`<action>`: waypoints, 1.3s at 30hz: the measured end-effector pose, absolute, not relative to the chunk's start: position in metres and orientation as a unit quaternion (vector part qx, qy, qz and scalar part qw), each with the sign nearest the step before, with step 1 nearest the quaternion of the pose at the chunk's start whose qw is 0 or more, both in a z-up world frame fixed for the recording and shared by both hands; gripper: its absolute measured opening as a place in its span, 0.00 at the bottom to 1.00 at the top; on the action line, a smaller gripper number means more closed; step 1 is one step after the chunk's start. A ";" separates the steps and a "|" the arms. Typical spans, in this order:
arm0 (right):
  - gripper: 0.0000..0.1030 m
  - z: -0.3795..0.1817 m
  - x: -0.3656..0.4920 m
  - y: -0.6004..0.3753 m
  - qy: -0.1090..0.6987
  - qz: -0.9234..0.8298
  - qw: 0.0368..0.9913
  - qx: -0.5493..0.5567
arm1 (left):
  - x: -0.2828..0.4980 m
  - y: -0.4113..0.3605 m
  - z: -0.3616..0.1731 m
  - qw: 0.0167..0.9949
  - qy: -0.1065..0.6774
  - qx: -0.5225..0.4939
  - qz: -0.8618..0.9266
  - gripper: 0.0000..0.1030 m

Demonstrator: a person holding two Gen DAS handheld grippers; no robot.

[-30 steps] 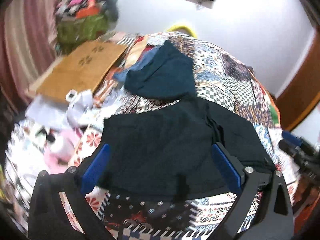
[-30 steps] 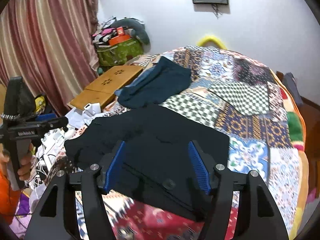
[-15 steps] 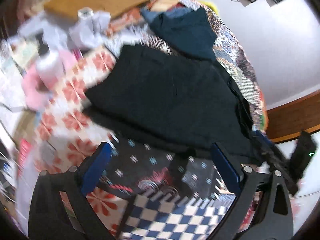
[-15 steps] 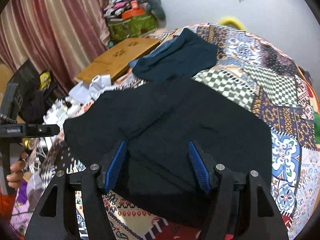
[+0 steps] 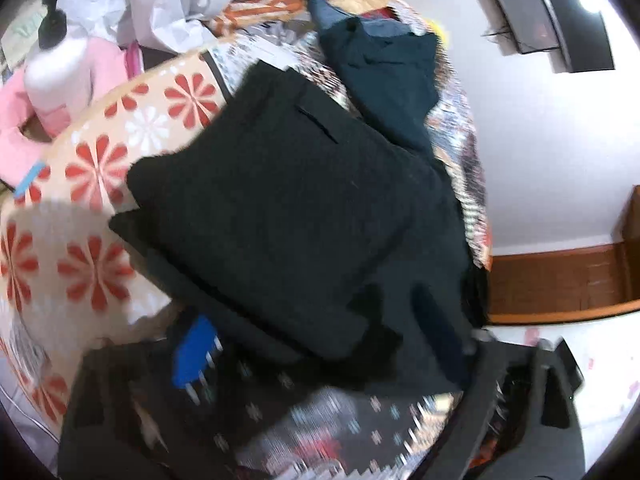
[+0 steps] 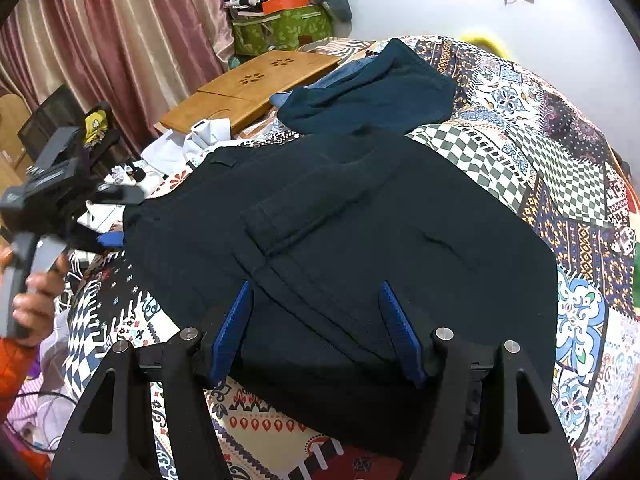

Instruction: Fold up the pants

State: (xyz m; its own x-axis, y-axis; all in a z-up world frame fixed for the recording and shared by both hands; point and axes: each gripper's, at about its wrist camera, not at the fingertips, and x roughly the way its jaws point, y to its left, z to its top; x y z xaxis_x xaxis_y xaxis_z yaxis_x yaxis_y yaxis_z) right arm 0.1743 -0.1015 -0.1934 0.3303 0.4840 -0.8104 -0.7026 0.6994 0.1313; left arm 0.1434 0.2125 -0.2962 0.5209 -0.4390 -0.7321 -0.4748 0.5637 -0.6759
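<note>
Black pants (image 6: 340, 232) lie folded in layers on the patchwork bedspread (image 6: 560, 168); they also show in the left wrist view (image 5: 288, 208). My right gripper (image 6: 316, 320) is open, its blue pads low over the pants' near edge, holding nothing. My left gripper (image 5: 320, 344) is open at the pants' left edge; its blue pad (image 5: 192, 354) shows, the other finger is blurred against the dark cloth. It also shows from the right wrist view (image 6: 108, 236), held by a hand.
A second dark teal garment (image 6: 380, 92) lies behind the pants. A wooden lap desk (image 6: 248, 84), white papers (image 6: 192, 140) and a pink item (image 5: 60, 88) sit at the bed's left side. Curtains (image 6: 100, 40) hang at left.
The left gripper has swung down and in toward the pants' left edge, its view tilting and blurring. The right gripper has lowered closer over the pants' near edge.
</note>
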 end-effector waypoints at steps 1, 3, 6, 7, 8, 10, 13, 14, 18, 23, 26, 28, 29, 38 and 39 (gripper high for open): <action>0.62 -0.193 0.174 -0.102 0.447 0.368 0.806 -0.122 | 0.148 0.214 -0.299 0.737 0.497 -0.458 0.023 0.57; 0.62 -0.194 0.174 -0.102 0.448 0.369 0.806 -0.119 | 0.157 0.219 -0.306 0.736 0.510 -0.443 0.046 0.48; 0.62 -0.194 0.174 -0.104 0.449 0.371 0.805 -0.114 | 0.161 0.223 -0.304 0.743 0.506 -0.431 0.070 0.36; 0.62 -0.194 0.174 -0.104 0.449 0.371 0.805 -0.113 | 0.163 0.222 -0.299 0.752 0.504 -0.418 0.078 0.31; 0.62 -0.194 0.174 -0.104 0.449 0.371 0.805 -0.111 | 0.165 0.220 -0.291 0.764 0.500 -0.399 0.084 0.30; 0.62 -0.193 0.173 -0.104 0.449 0.371 0.805 -0.109 | 0.168 0.213 -0.268 0.793 0.488 -0.351 0.096 0.24; 0.62 -0.193 0.173 -0.106 0.450 0.374 0.804 -0.103 | 0.173 0.194 -0.220 0.844 0.459 -0.262 0.098 0.21; 0.62 -0.193 0.173 -0.106 0.450 0.375 0.804 -0.102 | 0.174 0.187 -0.203 0.858 0.445 -0.238 0.097 0.20; 0.60 -0.188 0.173 -0.111 0.449 0.381 0.804 -0.089 | 0.172 0.138 -0.126 0.918 0.367 -0.127 0.085 0.19; 0.60 -0.165 0.169 -0.149 0.411 0.351 0.839 -0.069 | 0.171 0.072 -0.068 0.956 0.286 -0.051 0.035 0.18; 0.60 -0.161 0.173 -0.187 0.411 0.319 0.853 -0.039 | 0.178 0.030 -0.052 0.964 0.267 -0.015 0.000 0.16; 0.60 -0.164 0.176 -0.218 0.419 0.290 0.861 -0.016 | 0.184 0.006 -0.049 0.963 0.269 -0.006 -0.024 0.14; 0.60 -0.169 0.177 -0.234 0.426 0.267 0.864 -0.009 | 0.192 -0.005 -0.051 0.961 0.273 -0.006 -0.036 0.14; 0.59 -0.224 0.162 -0.269 0.476 0.206 0.855 -0.027 | 0.238 -0.114 -0.095 0.926 0.350 -0.009 -0.139 0.13; 0.59 -0.224 0.161 -0.269 0.474 0.206 0.856 -0.025 | 0.244 -0.126 -0.107 0.919 0.367 -0.005 -0.147 0.13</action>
State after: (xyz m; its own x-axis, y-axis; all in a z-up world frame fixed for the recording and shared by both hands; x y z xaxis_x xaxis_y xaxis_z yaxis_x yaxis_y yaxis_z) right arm 0.1613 -0.2690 -0.2237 0.4657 0.3295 -0.8214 -0.3761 0.9138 0.1533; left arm 0.2436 -0.1257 -0.1065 0.6875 -0.2741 -0.6725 0.2661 0.9567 -0.1179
